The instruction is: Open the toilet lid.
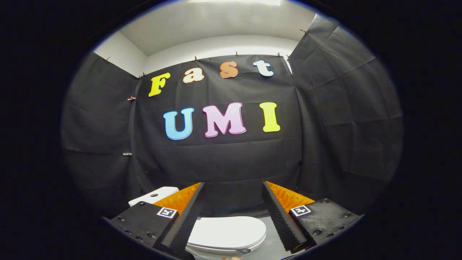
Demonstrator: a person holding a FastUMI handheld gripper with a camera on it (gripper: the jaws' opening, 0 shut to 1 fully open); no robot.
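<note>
While the gripper (232, 213) is hanging wide open and holding nothing, the smooth white oval toilet lid (227, 228) is lying shut below its fingers, with room all round its rim.

black cloth wall (231, 159) in creased panels, white ceiling (216, 25) above it

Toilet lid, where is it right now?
In the gripper view the toilet lid lies closed, low between the open jaws of the gripper, with the tank behind it.
</note>
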